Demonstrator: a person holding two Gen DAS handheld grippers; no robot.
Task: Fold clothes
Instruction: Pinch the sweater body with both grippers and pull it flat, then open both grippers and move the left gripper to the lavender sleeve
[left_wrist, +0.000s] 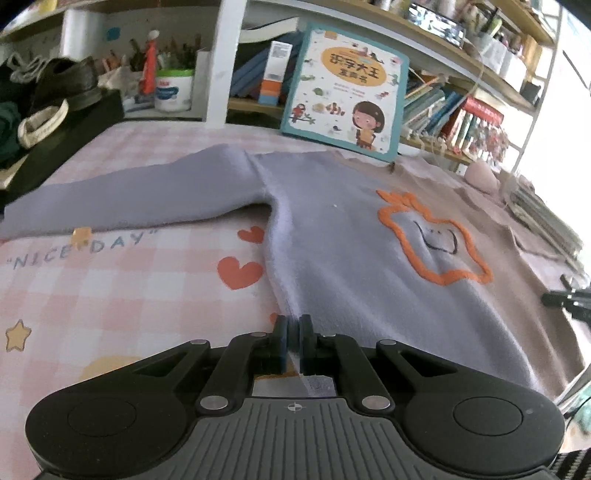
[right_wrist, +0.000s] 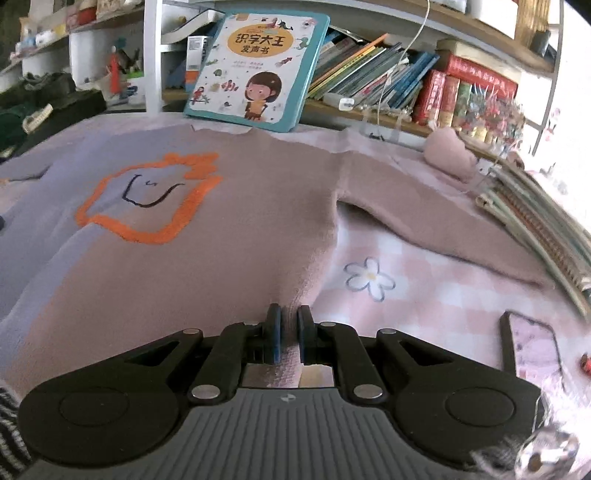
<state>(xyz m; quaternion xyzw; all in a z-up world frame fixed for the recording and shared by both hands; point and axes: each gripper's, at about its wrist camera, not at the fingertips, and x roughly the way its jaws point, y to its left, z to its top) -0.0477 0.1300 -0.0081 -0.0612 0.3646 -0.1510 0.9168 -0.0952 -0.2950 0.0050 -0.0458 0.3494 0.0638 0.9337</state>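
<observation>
Bookshelves (right_wrist: 406, 85) crowd the back of the room, a children's picture book (left_wrist: 347, 88) leaning against them. In front, a table under a pink checked cloth (left_wrist: 110, 280) carries a two-tone sweater (right_wrist: 229, 236), lilac on one half and dusty pink on the other, spread flat with sleeves out and an orange outlined face on its chest. The left gripper (left_wrist: 293, 328) has its fingers pinched on the lilac hem; the right gripper (right_wrist: 289, 317) has its fingers clamped on the pink hem. A phone (right_wrist: 533, 347) lies just right of it.
</observation>
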